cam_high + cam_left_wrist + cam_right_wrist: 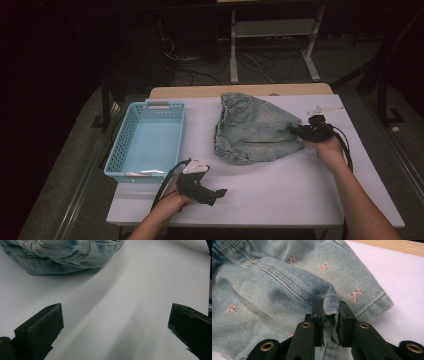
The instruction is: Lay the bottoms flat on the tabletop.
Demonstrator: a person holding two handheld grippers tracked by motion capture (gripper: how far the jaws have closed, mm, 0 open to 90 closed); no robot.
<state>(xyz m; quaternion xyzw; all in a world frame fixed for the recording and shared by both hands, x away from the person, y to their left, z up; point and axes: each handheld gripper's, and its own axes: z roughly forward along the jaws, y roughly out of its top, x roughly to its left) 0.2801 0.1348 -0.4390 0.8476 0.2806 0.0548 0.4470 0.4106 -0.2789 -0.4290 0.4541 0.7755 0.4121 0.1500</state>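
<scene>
A small pair of light-blue denim shorts point(252, 129) with pink bow embroidery lies crumpled in the middle of the white table point(280, 185). My right gripper point(298, 131) is at the shorts' right edge, shut on a bunched fold of the denim point(331, 307) pinched between its two black jaws. My left gripper point(220, 192) rests low near the table's front edge, held by a hand, jaws wide apart with nothing between them. In the left gripper view the shorts point(62, 255) lie ahead at the upper left, well clear of that gripper point(115, 327).
A light-blue plastic basket point(148, 141) stands at the table's left side, beside the shorts. A wooden strip point(240, 90) runs along the table's far edge. White table legs and cables lie on the dark floor beyond. Bare tabletop spreads at the front right.
</scene>
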